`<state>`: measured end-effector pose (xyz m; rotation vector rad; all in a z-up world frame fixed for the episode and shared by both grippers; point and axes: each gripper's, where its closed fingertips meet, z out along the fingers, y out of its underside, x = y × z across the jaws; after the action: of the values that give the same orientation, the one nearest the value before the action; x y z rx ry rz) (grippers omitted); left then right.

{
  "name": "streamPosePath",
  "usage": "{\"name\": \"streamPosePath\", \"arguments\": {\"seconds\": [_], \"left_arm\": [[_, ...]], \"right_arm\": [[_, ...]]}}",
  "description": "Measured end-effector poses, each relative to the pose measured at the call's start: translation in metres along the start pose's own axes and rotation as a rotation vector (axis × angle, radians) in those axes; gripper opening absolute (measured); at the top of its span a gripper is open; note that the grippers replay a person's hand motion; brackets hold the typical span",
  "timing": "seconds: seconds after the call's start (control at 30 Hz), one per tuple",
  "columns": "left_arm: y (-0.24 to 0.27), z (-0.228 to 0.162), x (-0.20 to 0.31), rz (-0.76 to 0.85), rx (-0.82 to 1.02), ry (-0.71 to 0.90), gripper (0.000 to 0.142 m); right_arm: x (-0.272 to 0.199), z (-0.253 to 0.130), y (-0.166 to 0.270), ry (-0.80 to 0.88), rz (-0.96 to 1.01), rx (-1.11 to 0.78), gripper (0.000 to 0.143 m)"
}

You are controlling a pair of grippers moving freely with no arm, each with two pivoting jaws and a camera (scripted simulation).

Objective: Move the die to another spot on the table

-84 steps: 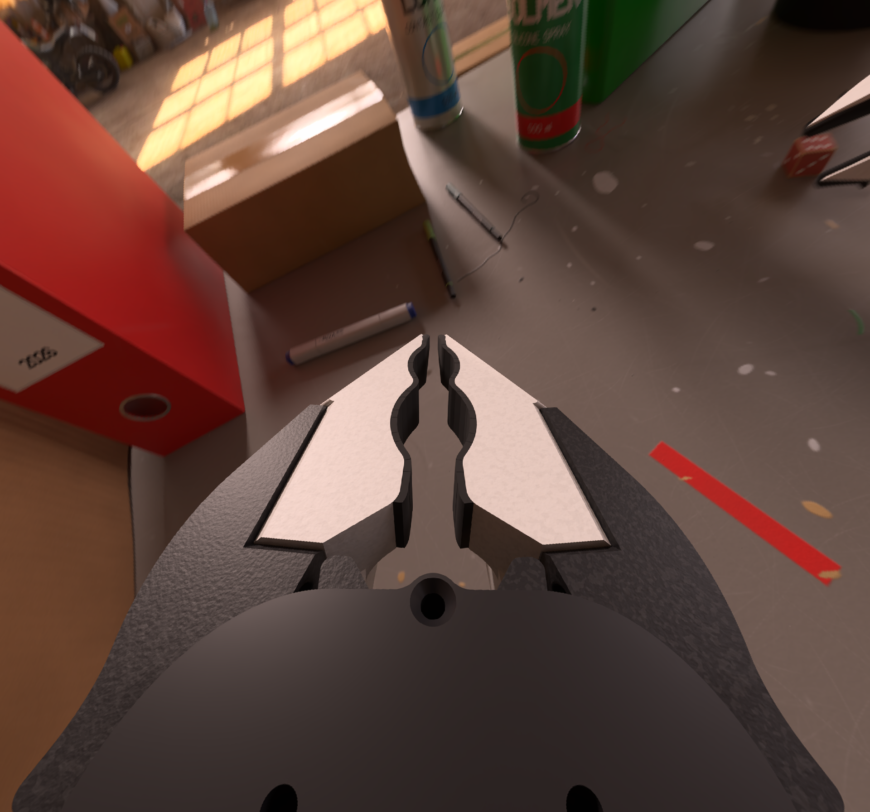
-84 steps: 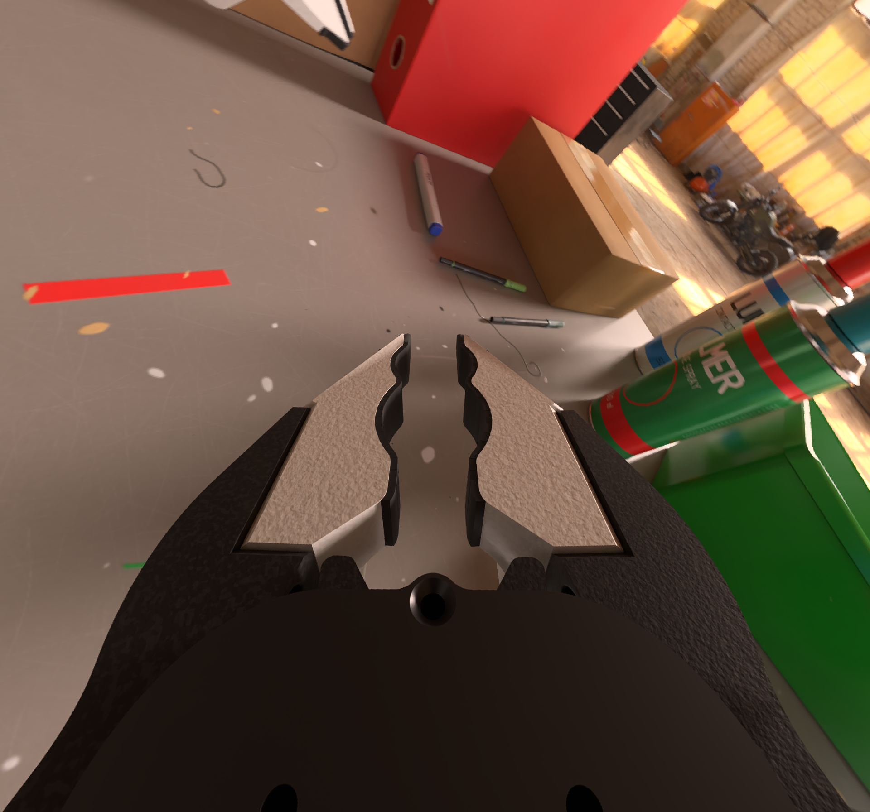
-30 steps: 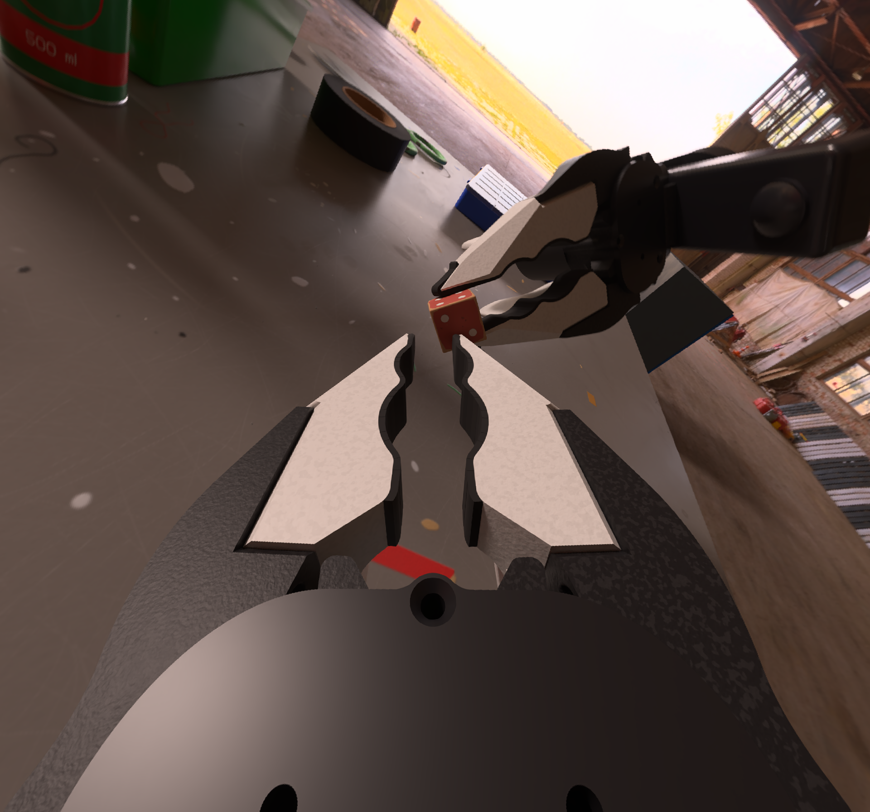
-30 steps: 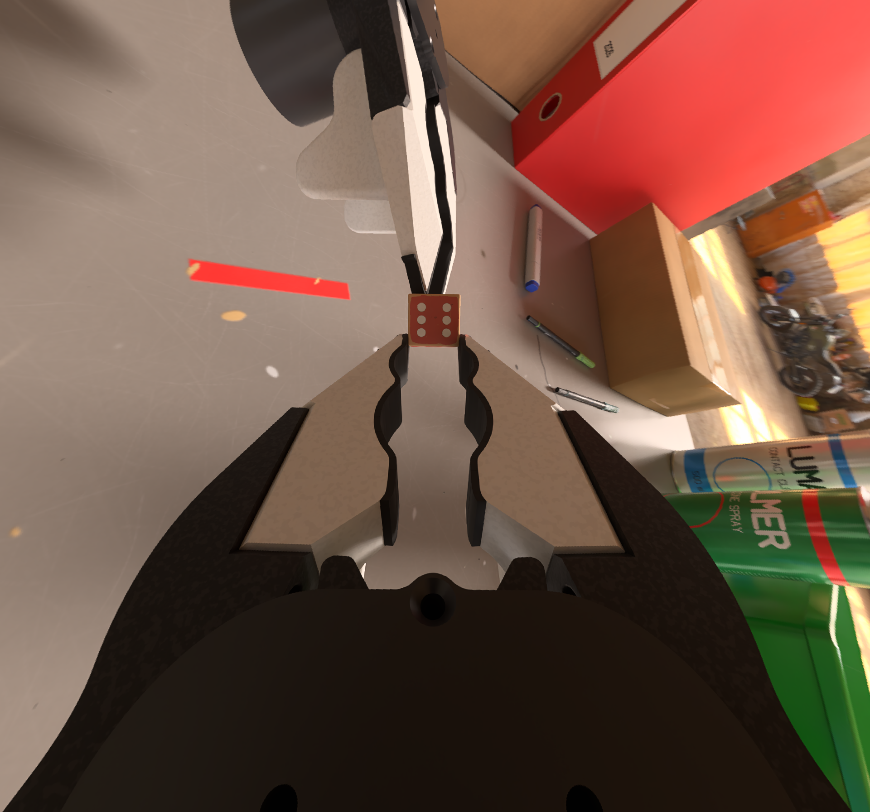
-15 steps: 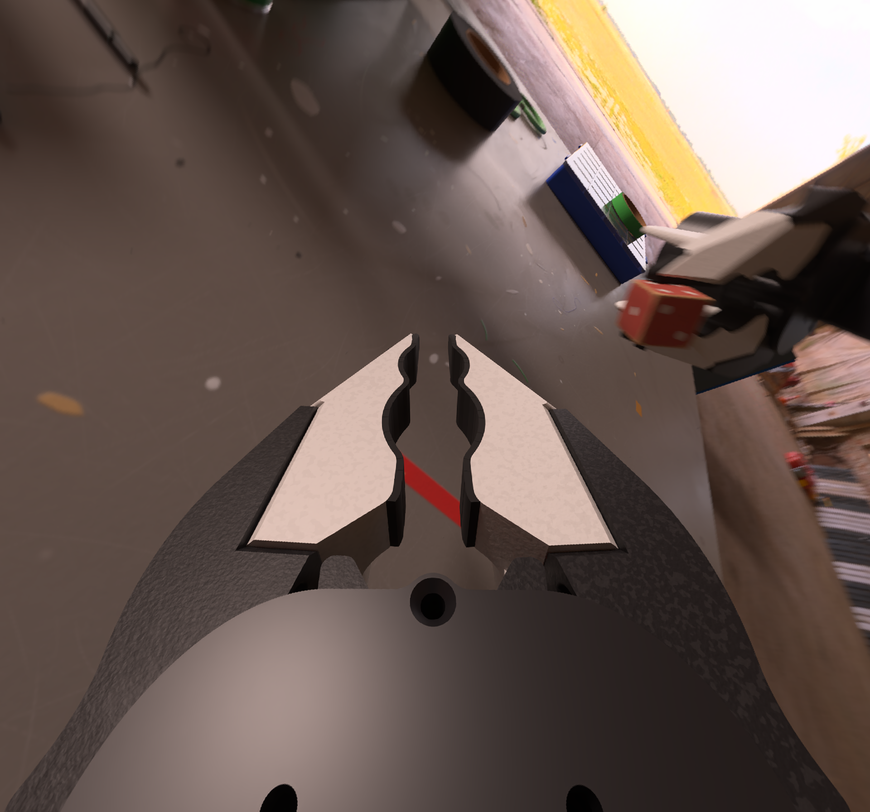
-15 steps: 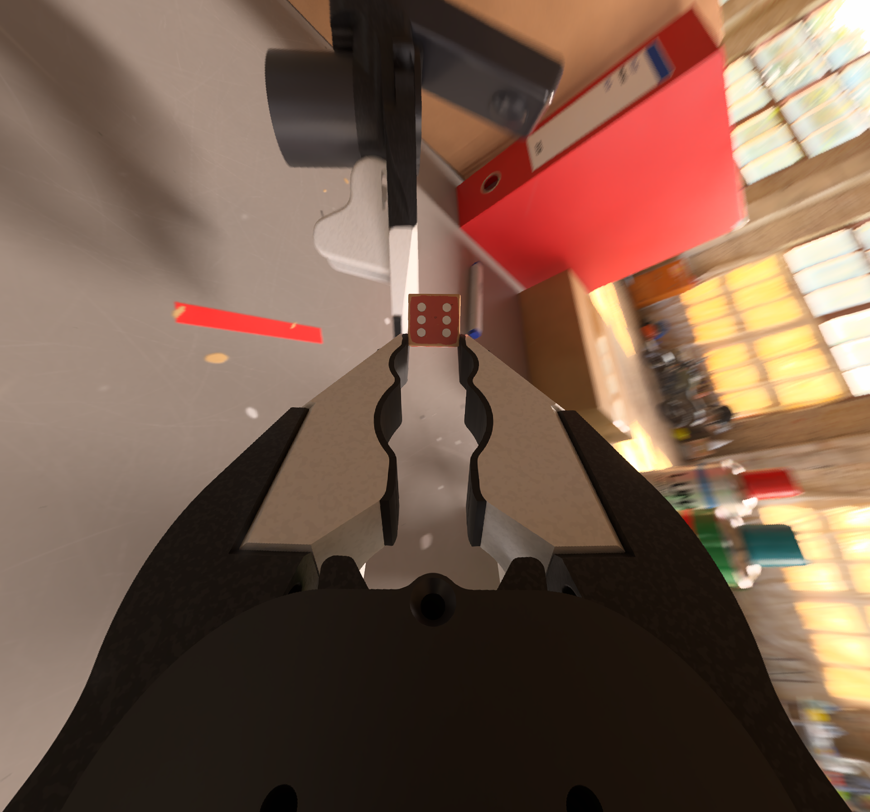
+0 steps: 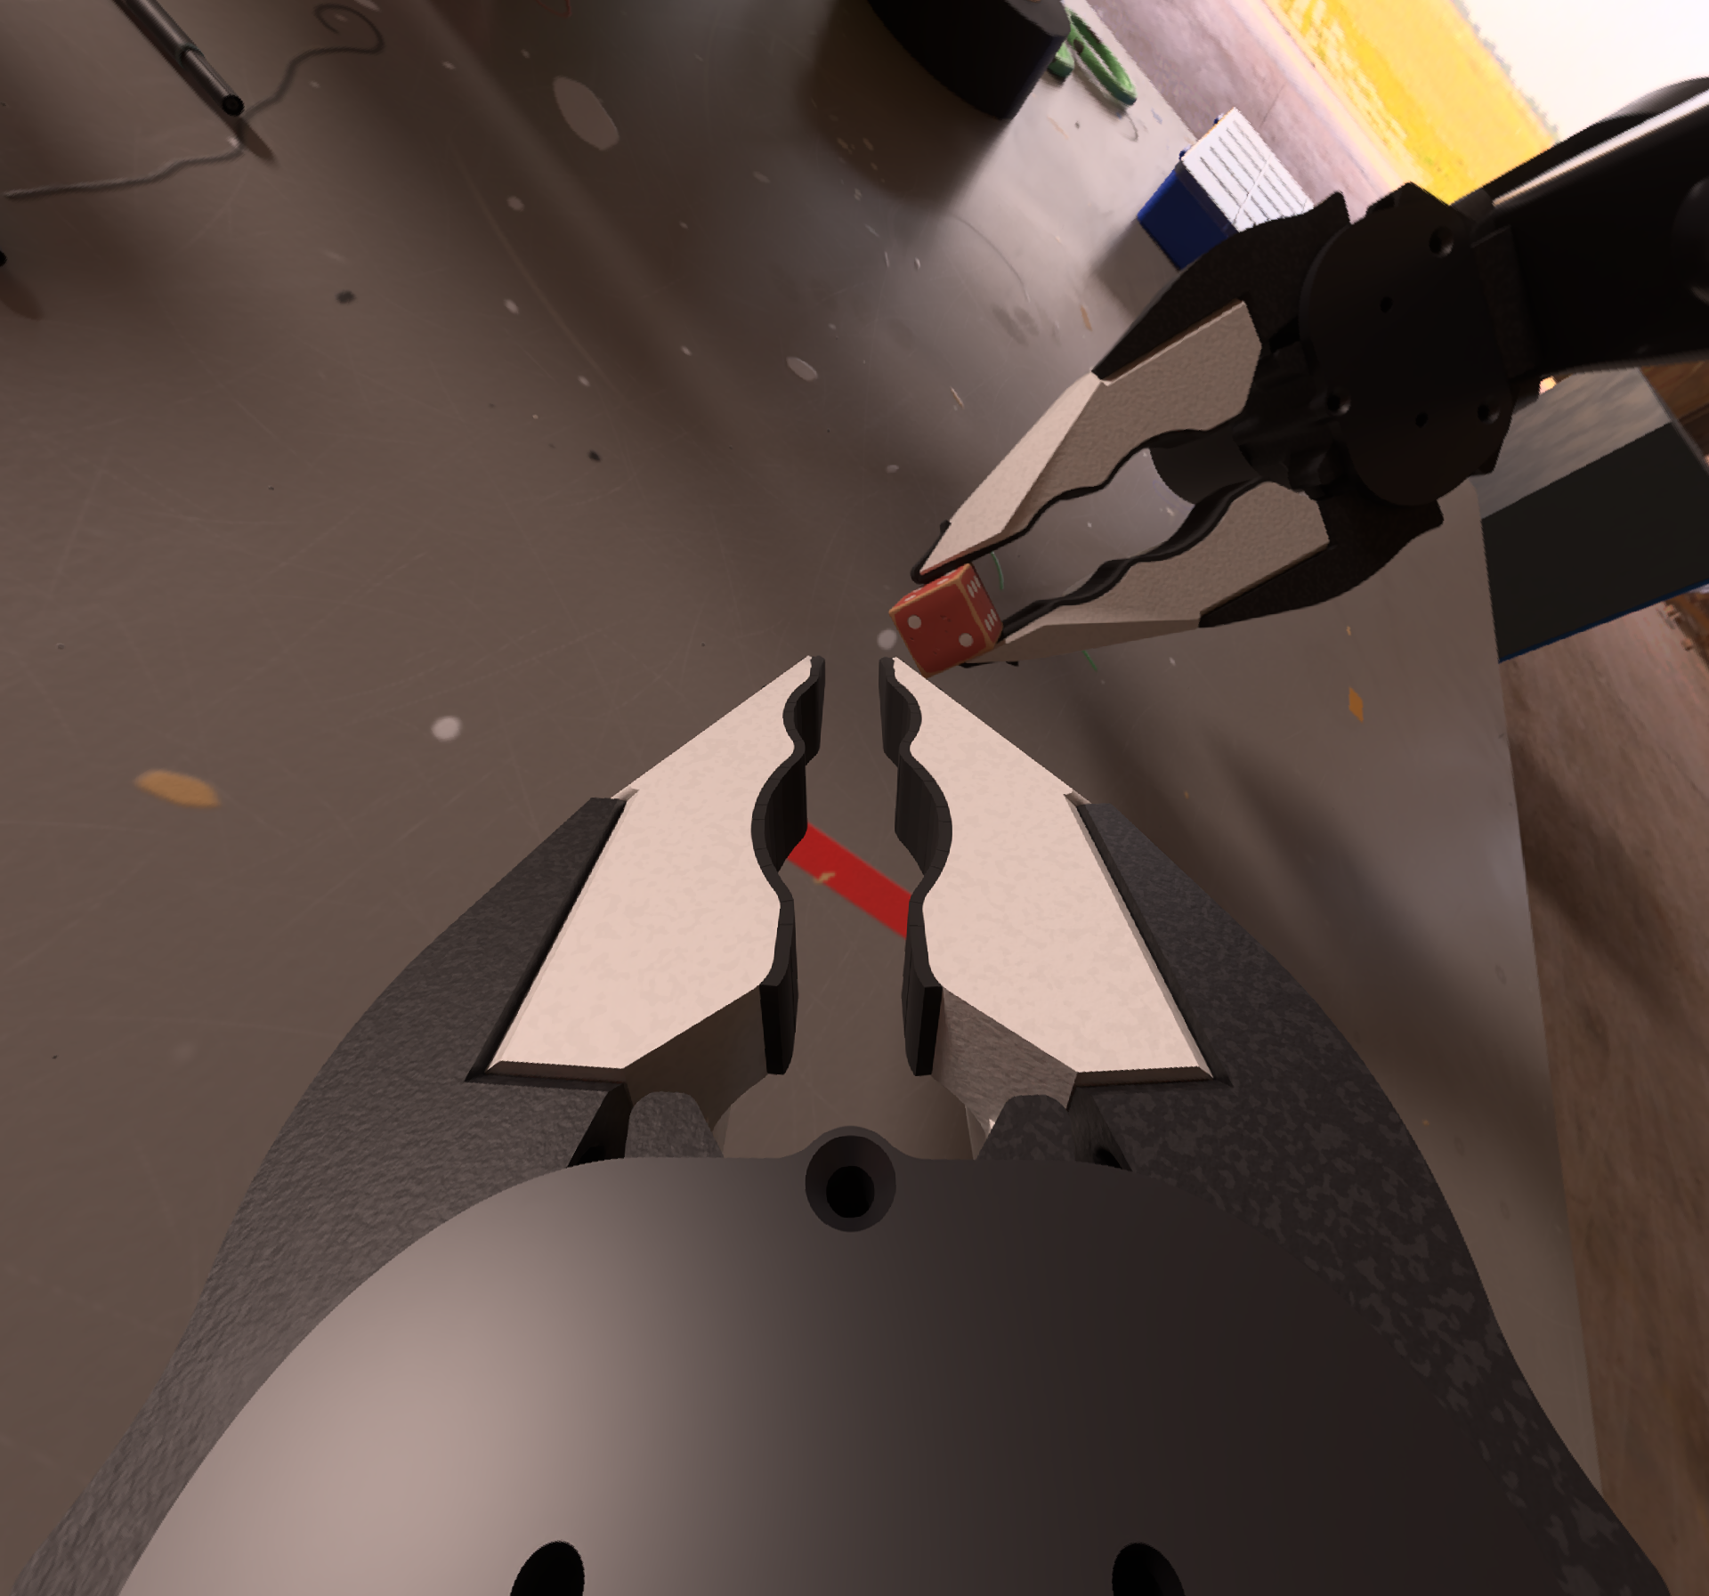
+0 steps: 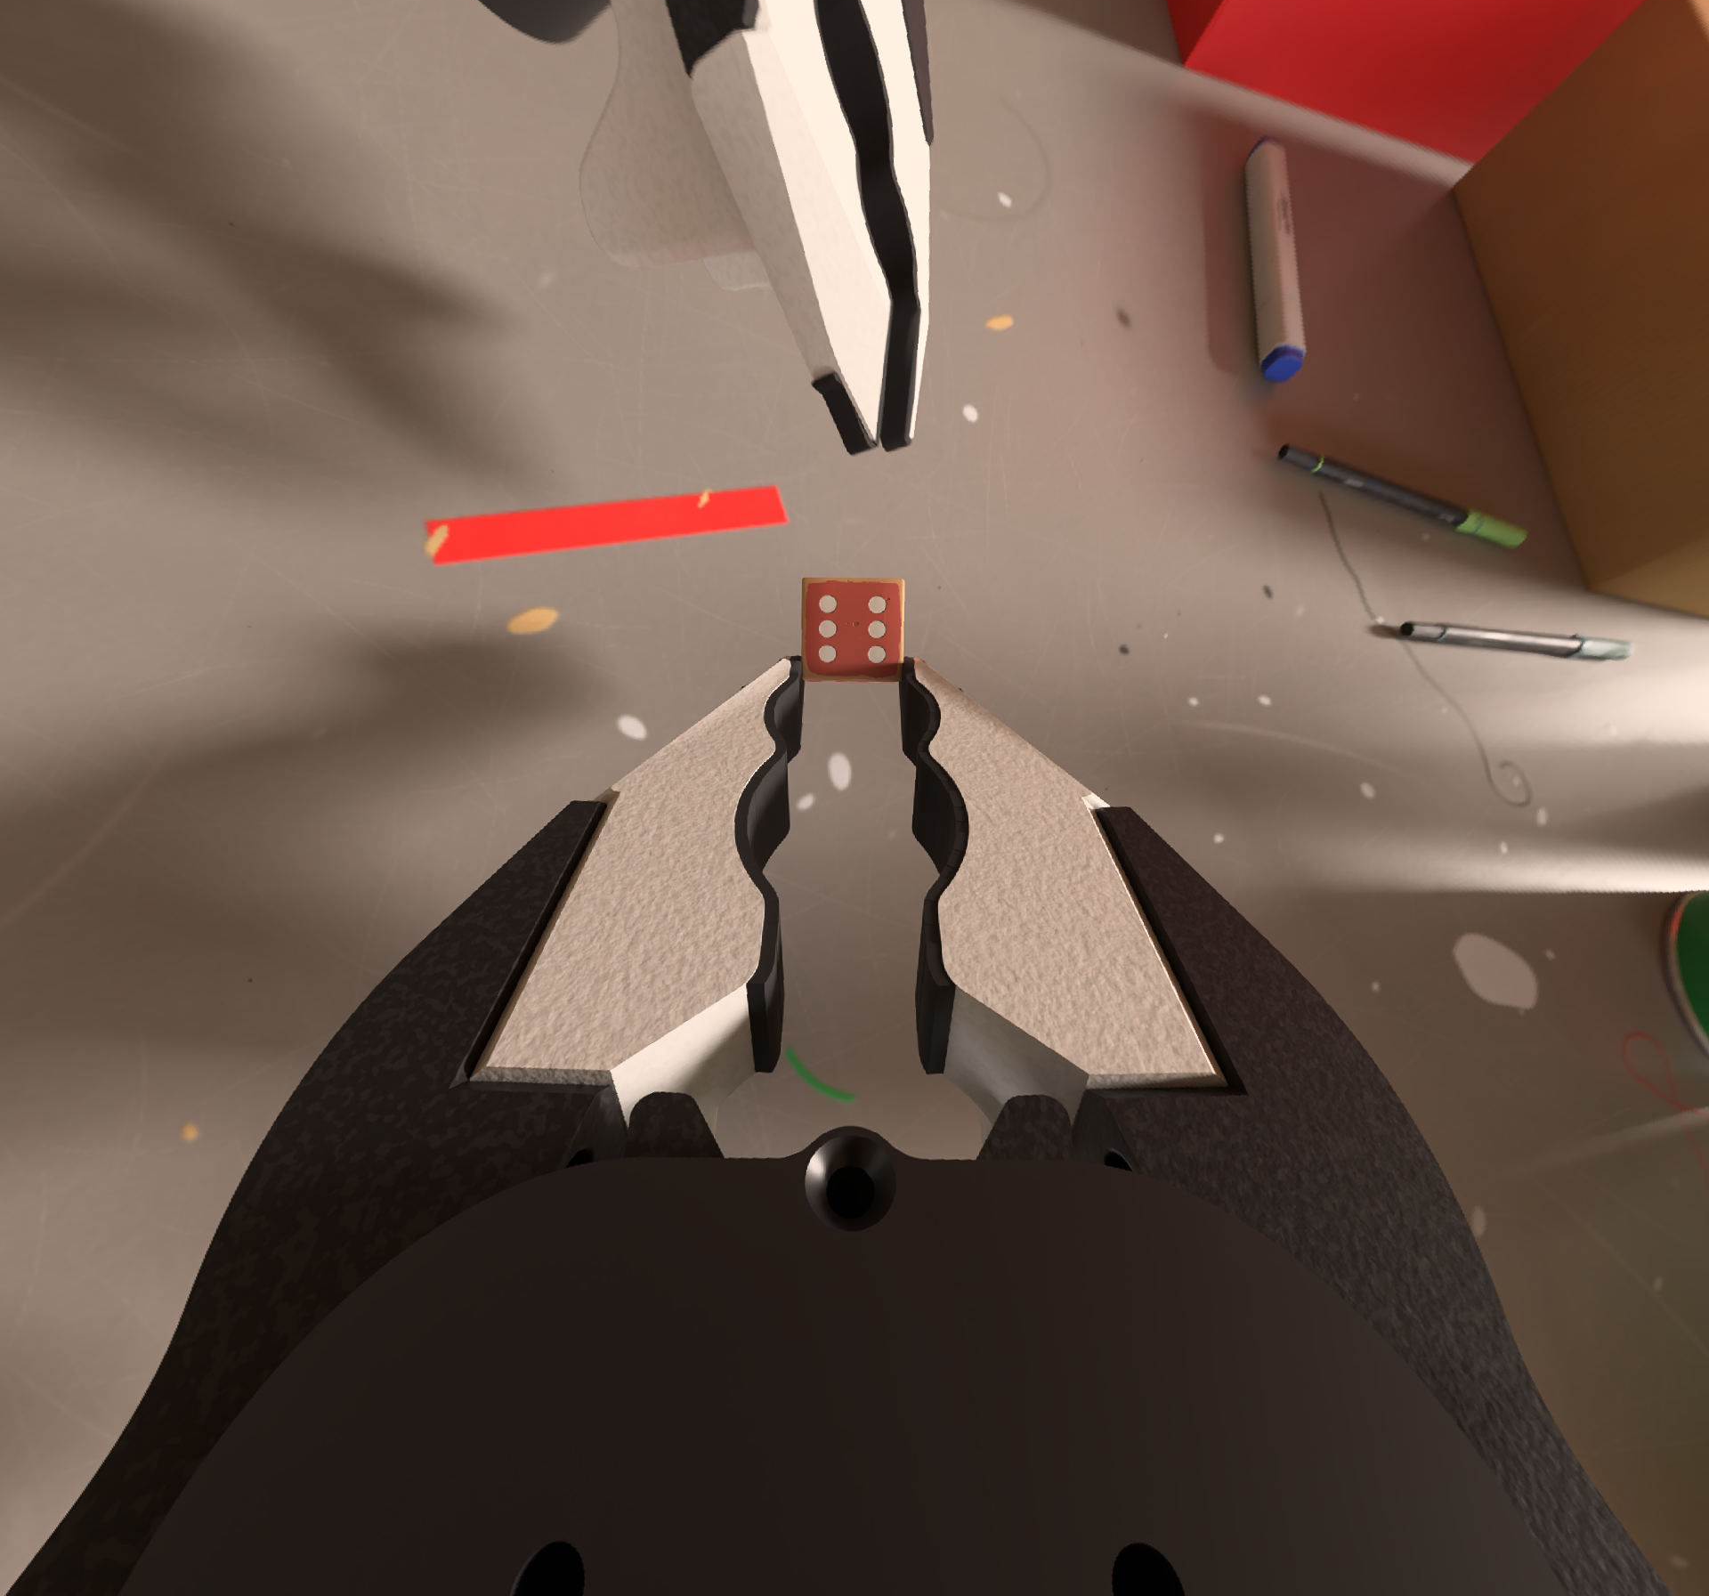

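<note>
Two grippers shared the left wrist view. The left gripper (image 7: 851, 664) hung over the grey table (image 7: 462, 460) with its jaws nearly closed on nothing, a narrow gap between the tips, and a red tape strip (image 7: 846, 878) showed through that gap. Just ahead and to the right, the right gripper (image 7: 957, 618) pinched the red die (image 7: 945, 627) at its fingertips. Whether the die touched the table was hard to judge from that angle. A black tape roll (image 7: 962, 7) lay farther off.

In the right wrist view, the die (image 8: 852, 629) sat clamped between the right gripper's (image 8: 852, 671) tips, six pips facing the camera. The left gripper (image 8: 874, 433) pointed down just beyond it. A blue-capped marker (image 8: 1274, 257), two pens and a cardboard box (image 8: 1609, 331) lay to the right.
</note>
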<state>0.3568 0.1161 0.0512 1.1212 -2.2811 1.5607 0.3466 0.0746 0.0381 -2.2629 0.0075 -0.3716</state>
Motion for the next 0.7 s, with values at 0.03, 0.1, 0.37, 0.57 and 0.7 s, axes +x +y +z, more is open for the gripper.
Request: {"name": "streamPosePath", "arguments": {"seconds": [0.03,0.1,0.37,0.57,0.7], "left_arm": [[0.001,0.000,-0.001,0.006,-0.008,-0.001,0.011],[0.003,0.001,-0.004,0.016,-0.017,-0.012,0.011],[0.017,0.008,-0.003,0.039,-0.100,0.005,0.011],[0.023,0.016,0.011,0.052,-0.126,0.077,0.011],[0.031,0.021,0.011,0.115,-0.184,0.030,0.011]], "right_arm": [[0.000,0.002,0.003,-0.005,0.011,-0.011,0.020],[0.000,0.005,0.009,-0.006,0.018,-0.045,0.020],[-0.004,0.010,0.008,-0.025,0.030,-0.062,0.026],[-0.009,0.006,-0.002,-0.053,0.047,0.000,0.032],[-0.015,0.000,-0.017,-0.099,0.054,0.099,0.032]]}}
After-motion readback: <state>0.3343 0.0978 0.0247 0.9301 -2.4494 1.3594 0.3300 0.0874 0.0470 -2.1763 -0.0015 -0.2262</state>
